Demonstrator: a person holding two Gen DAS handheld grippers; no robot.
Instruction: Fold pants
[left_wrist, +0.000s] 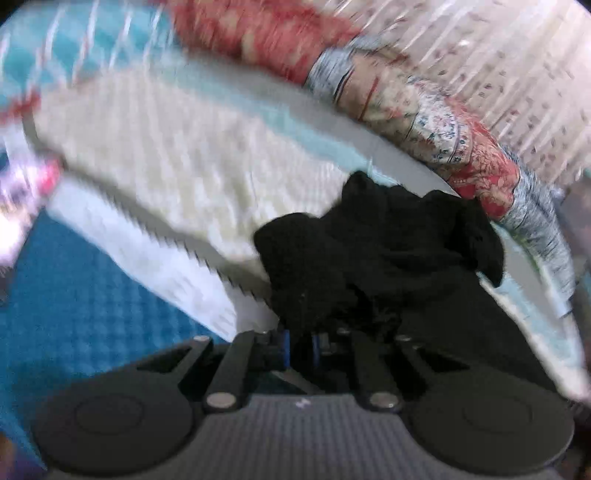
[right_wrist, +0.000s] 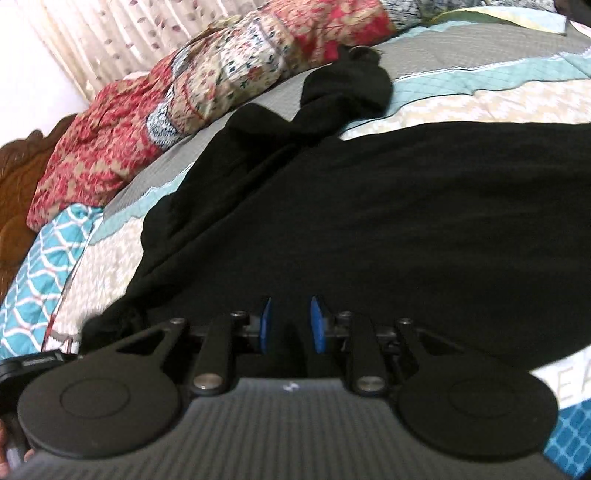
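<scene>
Black pants (right_wrist: 369, 206), soft matte knit, lie spread on the bed's quilt (right_wrist: 480, 99), waist end bunched toward the floral pillows (right_wrist: 229, 74). Left tool (left_wrist: 299, 339) is clenched on a pants edge; right tool (right_wrist: 291, 325) hovers released above the cloth. Advisable: keep the held edge taut and grip a matching corner, since limp fabric wrinkles.
</scene>
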